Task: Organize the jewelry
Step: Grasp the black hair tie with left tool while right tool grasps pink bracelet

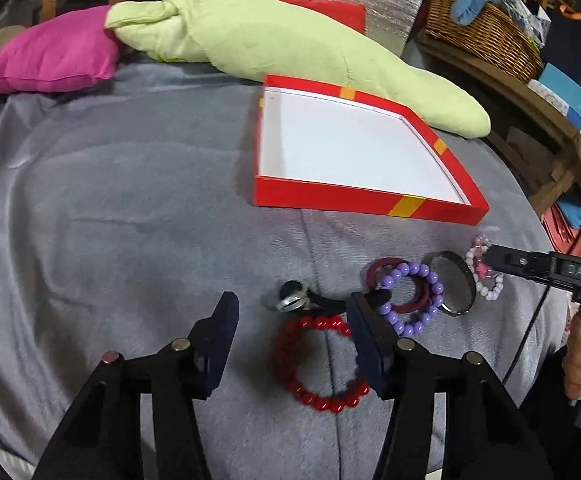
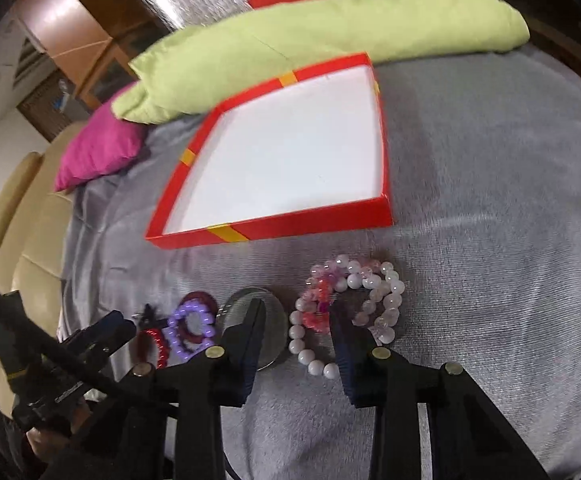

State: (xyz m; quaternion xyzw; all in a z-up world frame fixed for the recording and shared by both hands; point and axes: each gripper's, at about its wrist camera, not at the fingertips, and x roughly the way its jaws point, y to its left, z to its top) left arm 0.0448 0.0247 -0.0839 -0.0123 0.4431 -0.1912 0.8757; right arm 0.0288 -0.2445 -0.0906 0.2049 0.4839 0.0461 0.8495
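Several bracelets lie in a row on the grey blanket in front of a shallow red box with a white floor. My left gripper stands open just above a red bead bracelet and a small dark ring piece; its right finger overlaps the purple bead bracelet. My right gripper is open. It straddles one side of the white bead bracelet and pink beads, with its left finger over the silver bangle. A pale pink bracelet lies beside them.
A long green pillow and a magenta cushion lie behind the box. A wicker basket sits on a wooden shelf at the right. In the right wrist view a beige sofa borders the blanket on the left.
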